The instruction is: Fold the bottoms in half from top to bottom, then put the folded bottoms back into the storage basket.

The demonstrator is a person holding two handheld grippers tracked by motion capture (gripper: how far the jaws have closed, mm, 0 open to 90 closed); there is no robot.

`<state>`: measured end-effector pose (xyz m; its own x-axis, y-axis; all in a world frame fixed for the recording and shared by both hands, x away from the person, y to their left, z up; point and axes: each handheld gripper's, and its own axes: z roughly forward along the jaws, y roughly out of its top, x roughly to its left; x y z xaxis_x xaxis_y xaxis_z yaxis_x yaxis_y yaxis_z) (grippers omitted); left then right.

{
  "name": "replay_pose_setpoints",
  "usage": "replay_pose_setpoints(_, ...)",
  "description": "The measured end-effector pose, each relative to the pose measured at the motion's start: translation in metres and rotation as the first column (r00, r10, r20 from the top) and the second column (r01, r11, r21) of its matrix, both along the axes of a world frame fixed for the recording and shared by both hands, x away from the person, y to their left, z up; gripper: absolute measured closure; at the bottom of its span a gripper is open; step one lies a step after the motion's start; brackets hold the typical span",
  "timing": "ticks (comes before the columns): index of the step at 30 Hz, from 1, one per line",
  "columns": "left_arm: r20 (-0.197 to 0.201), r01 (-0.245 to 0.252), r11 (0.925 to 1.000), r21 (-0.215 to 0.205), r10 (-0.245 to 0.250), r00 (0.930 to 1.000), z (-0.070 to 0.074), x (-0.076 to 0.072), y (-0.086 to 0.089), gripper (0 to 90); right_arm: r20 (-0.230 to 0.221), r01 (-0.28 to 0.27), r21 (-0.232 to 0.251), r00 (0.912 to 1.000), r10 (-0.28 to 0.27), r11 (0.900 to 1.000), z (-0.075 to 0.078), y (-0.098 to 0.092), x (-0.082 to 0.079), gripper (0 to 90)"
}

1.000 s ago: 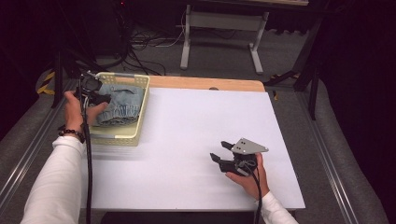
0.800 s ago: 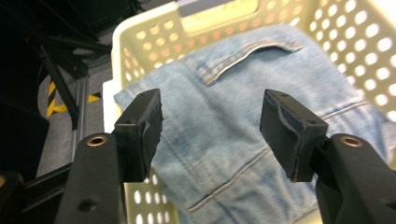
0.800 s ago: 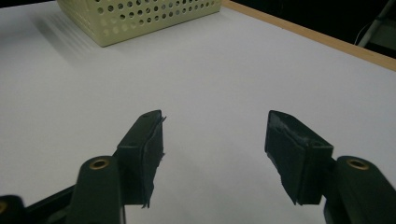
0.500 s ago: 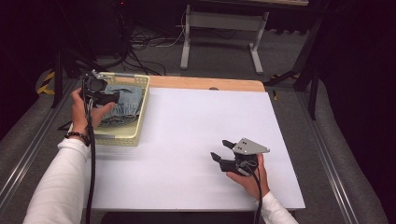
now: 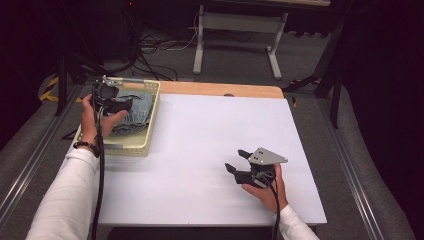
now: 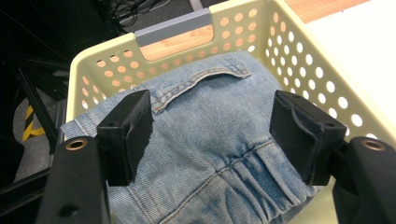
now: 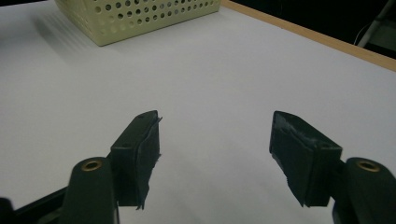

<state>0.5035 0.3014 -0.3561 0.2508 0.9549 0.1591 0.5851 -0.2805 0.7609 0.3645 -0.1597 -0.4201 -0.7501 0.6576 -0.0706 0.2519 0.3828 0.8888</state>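
Left tongs (image 6: pixel 210 133) just opened wide above jeans (image 6: pixel 212 116) in basket (image 6: pixel 322 70); right tongs (image 7: pixel 215 156) opened, empty, over worktop (image 7: pixel 233 70).

The counter (image 5: pixel 210 145) is a white sheet laid over a pale wooden top whose far edge shows as a bare strip beyond the left gripper (image 5: pixel 120 102). Grey carpet floor (image 5: pixel 320 60) runs round it, with metal rails (image 5: pixel 350 185) along both sides (the one past the right gripper (image 5: pixel 239 161) runs straight to the near edge). Beyond the far edge stands a white metal frame (image 5: pixel 237 37) among loose black cables (image 5: pixel 150 47), and yellow-black hazard tape (image 5: pixel 50 89) lies outward of the left gripper; the room behind is dark.
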Motion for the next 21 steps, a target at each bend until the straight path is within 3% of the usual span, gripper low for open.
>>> replay_pose_setpoints(2,0.005,0.003,1.0000,0.008,-0.003,1.0000,0.000,0.000,-0.002,27.5,0.003,0.009,0.001,1.0000,-0.009,1.000,0.000,0.000,0.000,31.2)
replay_pose_setpoints(7,0.039,0.027,0.9994,-0.020,-0.026,0.9989,-0.001,-0.005,-0.008,22.8,0.004,0.020,0.000,0.9998,-0.020,1.000,0.000,0.000,0.001,29.6)
replay_pose_setpoints(12,0.055,0.059,0.9983,-0.003,-0.059,0.9968,0.000,-0.006,-0.018,19.9,0.003,0.023,-0.002,0.9997,-0.023,1.000,0.000,0.000,0.001,28.2)
replay_pose_setpoints(21,0.094,0.116,0.9932,-0.016,-0.114,0.9891,0.004,-0.013,-0.035,16.9,0.015,0.026,-0.002,0.9995,-0.026,1.000,-0.001,0.003,-0.001,25.5)
